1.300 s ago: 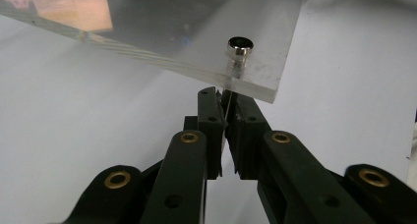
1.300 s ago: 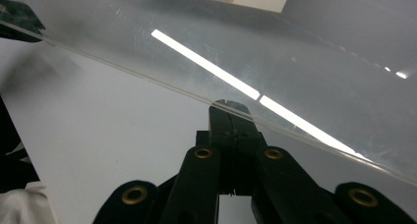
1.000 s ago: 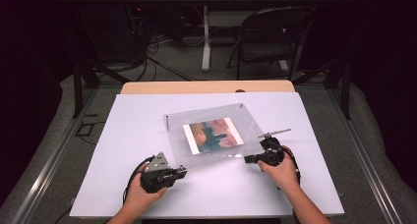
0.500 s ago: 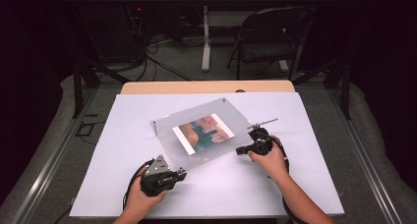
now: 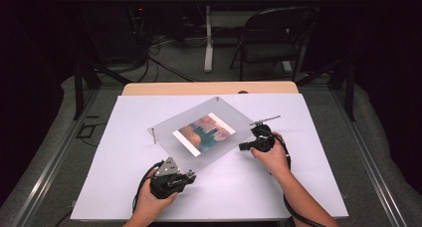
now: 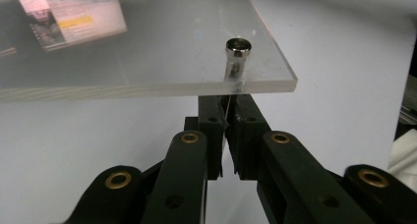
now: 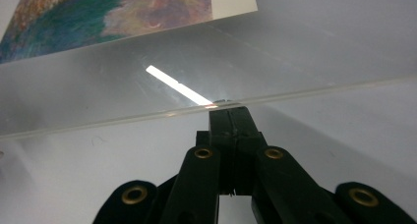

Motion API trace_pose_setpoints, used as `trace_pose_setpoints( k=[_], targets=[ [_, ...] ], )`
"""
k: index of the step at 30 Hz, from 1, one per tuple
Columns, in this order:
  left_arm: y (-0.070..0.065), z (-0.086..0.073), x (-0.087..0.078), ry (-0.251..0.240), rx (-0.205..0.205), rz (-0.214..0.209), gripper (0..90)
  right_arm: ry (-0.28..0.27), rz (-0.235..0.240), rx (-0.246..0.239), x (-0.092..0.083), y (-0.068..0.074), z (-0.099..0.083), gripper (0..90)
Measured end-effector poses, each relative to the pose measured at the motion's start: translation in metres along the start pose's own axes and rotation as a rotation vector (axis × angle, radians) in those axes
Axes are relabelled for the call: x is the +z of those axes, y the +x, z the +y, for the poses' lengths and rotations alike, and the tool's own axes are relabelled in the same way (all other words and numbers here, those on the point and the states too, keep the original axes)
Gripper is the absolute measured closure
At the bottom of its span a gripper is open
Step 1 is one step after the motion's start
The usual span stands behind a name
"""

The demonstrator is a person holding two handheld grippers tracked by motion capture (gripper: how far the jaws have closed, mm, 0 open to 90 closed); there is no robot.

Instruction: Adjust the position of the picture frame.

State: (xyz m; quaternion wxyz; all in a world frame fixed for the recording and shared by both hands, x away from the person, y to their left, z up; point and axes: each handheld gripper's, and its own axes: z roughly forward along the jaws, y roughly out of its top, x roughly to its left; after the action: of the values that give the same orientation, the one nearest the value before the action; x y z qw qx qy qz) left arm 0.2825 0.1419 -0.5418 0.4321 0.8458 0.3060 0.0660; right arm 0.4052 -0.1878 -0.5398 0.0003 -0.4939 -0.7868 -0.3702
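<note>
Acrylic frame point(image 5: 201, 135) now swung leftward, picture point(image 5: 204, 134) inside.

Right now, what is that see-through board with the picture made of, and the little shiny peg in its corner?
The see-through board looks like clear acrylic plastic, though glass is possible: it is transparent, thick and frosty white along its cut edge. The shiny peg looks like polished metal, silvery with bright reflections. The picture looks like a printed paper sheet with a white border.
</note>
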Motion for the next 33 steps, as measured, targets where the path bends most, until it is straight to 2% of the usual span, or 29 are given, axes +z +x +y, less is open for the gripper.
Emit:
trace_pose_setpoints(
  k=[1,2,4,6,8,11,12,14,15,16,17,18,20,21,24,25,26,27,28,30,33],
  targets=[
    [-0.002,0.002,0.003,0.003,0.006,-0.018,84.9,0.000,0.000,0.000,0.000,0.000,0.000,90.0],
    [-0.005,0.005,0.009,0.010,0.014,-0.030,84.8,-0.013,-0.017,-0.001,-0.009,0.000,-0.004,90.0],
    [-0.007,0.006,0.014,0.019,0.018,-0.037,84.6,-0.026,-0.037,-0.015,-0.018,0.000,-0.009,89.4],
    [-0.010,0.007,0.021,0.030,0.028,-0.044,84.4,-0.026,-0.042,-0.018,-0.022,0.001,-0.013,88.0],
    [-0.015,0.007,0.030,0.047,0.033,-0.044,83.8,-0.027,-0.030,-0.020,-0.031,0.004,-0.026,84.6],
    [-0.015,0.007,0.031,0.047,0.034,-0.043,83.7,-0.046,-0.025,-0.035,-0.037,0.011,-0.034,83.0],
    [-0.014,0.007,0.031,0.045,0.026,-0.050,83.4,-0.065,-0.023,-0.064,-0.043,0.019,-0.043,79.0],
    [-0.014,0.006,0.031,0.045,0.031,-0.048,83.3,-0.076,-0.023,-0.075,-0.044,0.022,-0.046,78.3],
    [-0.015,0.005,0.031,0.042,0.043,-0.045,83.3,-0.096,-0.017,-0.089,-0.046,0.030,-0.055,72.6],
    [-0.014,0.004,0.031,0.035,0.035,-0.047,83.1,-0.109,-0.015,-0.109,-0.047,0.032,-0.058,69.7],
    [-0.014,0.004,0.031,0.035,0.035,-0.047,82.5,-0.109,-0.015,-0.109,-0.047,0.032,-0.058,69.7],
    [-0.014,0.002,0.030,0.029,0.038,-0.043,81.9,-0.128,-0.023,-0.145,-0.049,0.041,-0.066,67.8],
    [-0.015,0.002,0.029,0.029,0.043,-0.036,81.2,-0.141,-0.014,-0.154,-0.049,0.044,-0.069,66.1],
    [-0.015,0.000,0.026,0.018,0.043,-0.032,76.9,-0.180,-0.007,-0.179,-0.050,0.050,-0.073,63.1],
    [-0.015,-0.002,0.023,0.015,0.058,-0.028,74.7,-0.203,-0.011,-0.204,-0.051,0.053,-0.076,61.6],
    [-0.015,-0.003,0.021,0.007,0.061,-0.025,70.5,-0.231,-0.020,-0.234,-0.050,0.055,-0.076,59.6],
    [-0.015,-0.003,0.021,0.007,0.061,-0.025,67.5,-0.243,-0.023,-0.240,-0.050,0.055,-0.076,58.3],
    [-0.014,-0.004,0.020,0.002,0.069,-0.019,67.5,-0.243,-0.023,-0.240,-0.050,0.055,-0.076,58.3],
    [-0.014,-0.006,0.017,-0.005,0.072,-0.011,61.1,-0.246,-0.035,-0.244,-0.049,0.053,-0.076,56.9],
    [-0.012,-0.008,0.013,-0.003,0.074,-0.007,56.4,-0.243,-0.035,-0.240,-0.048,0.051,-0.076,56.3],
    [-0.009,-0.012,0.007,-0.021,0.045,-0.008,52.2,-0.236,-0.030,-0.225,-0.046,0.048,-0.077,55.6]
  ],
)
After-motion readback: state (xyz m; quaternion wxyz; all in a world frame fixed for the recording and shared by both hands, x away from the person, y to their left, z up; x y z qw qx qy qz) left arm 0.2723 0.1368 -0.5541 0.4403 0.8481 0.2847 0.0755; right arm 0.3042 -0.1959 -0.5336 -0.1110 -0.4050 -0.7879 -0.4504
